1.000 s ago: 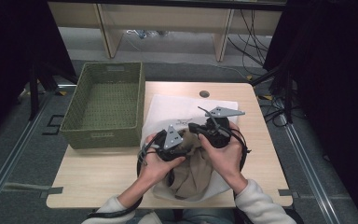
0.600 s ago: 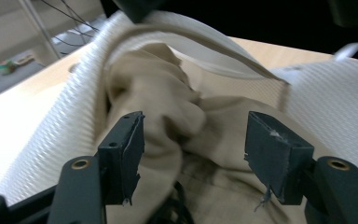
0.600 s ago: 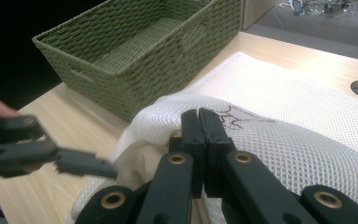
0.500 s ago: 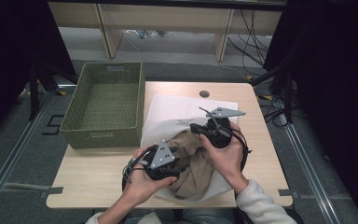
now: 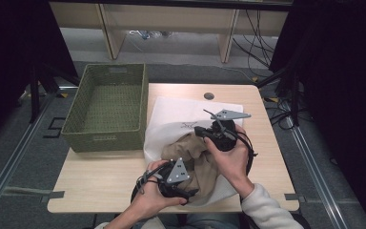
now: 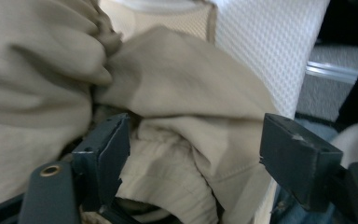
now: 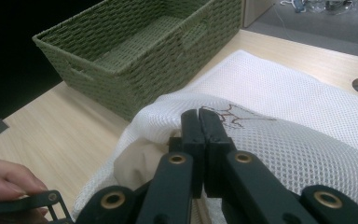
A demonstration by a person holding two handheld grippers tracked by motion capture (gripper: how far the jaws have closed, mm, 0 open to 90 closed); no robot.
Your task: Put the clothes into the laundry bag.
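A white mesh bag lies on the wooden table, and a crumpled beige garment bulges out of its near opening. My right gripper is shut on the bag's rim; in the right gripper view its jaws pinch the mesh just above the beige cloth. My left gripper sits at the table's near edge, pointing into the garment. In the left gripper view it stands open with folds of the beige garment lying between its jaws and the mesh bag behind.
A green woven basket stands at the table's left, close to the bag, its inside bare. A round cable hole sits at the table's far side. Bare tabletop lies in front of the basket.
My left gripper has drawn back from the bag's mouth toward the near table edge, and more of the beige garment now lies outside the bag. The right gripper has stayed put.
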